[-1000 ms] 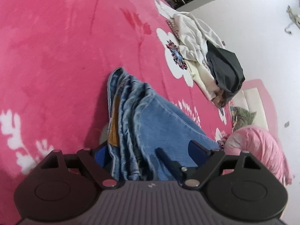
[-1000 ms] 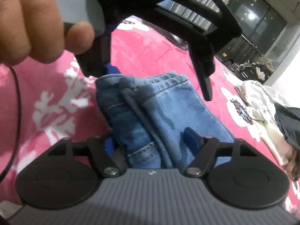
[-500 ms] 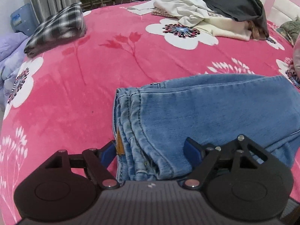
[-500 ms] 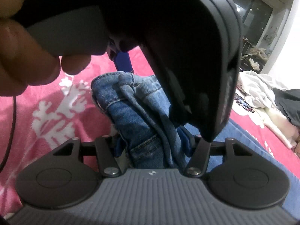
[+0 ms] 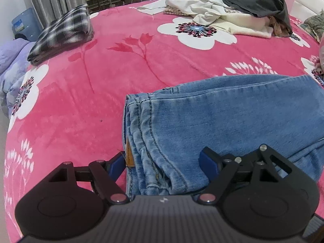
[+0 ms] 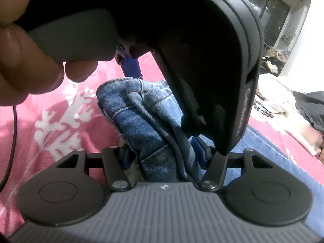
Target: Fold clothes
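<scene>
Folded blue jeans (image 5: 222, 121) lie on the pink flowered blanket (image 5: 81, 101). In the left wrist view my left gripper (image 5: 162, 162) has its jaws on either side of the jeans' bunched waistband end, blue pads against the denim. In the right wrist view my right gripper (image 6: 164, 156) holds the same thick denim bundle (image 6: 141, 121) between its pads. The left gripper's body and the person's hand (image 6: 24, 60) fill the top of the right wrist view and hide the far jeans.
A folded plaid garment (image 5: 62, 32) lies at the far left of the bed. A heap of white and dark clothes (image 5: 232, 6) lies at the far right. A purple quilt (image 5: 10, 64) sits at the left edge. A curtain and window stand behind.
The left gripper has swung from a steep tilt to level and lowered the jeans flat onto the blanket. The left gripper's body has come close over the right gripper.
</scene>
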Available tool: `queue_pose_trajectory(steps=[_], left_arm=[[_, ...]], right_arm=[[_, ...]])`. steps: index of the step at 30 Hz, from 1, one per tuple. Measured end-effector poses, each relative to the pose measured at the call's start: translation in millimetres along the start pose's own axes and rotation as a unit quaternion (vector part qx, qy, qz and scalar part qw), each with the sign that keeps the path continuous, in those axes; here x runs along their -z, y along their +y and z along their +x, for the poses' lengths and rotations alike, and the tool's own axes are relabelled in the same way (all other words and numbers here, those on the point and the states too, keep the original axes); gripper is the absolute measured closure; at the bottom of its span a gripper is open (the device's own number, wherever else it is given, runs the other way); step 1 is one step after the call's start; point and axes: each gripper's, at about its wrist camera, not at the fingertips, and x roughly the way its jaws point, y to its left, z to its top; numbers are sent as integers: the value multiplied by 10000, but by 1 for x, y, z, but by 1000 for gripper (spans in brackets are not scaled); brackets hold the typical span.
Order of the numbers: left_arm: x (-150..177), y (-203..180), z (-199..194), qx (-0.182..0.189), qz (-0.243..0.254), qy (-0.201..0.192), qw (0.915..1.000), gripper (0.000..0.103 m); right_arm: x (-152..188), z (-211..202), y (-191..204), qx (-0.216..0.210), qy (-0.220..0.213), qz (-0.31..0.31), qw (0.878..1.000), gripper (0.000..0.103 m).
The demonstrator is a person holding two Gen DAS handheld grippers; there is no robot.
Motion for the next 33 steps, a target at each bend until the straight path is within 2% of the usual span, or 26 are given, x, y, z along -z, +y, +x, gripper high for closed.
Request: queue_pose_trajectory(steps=[33], left_arm=[[-1,-7,-1,-185,164,27,9997,24]], right_arm=[[2,-28,30,37,48,54,10000,45]])
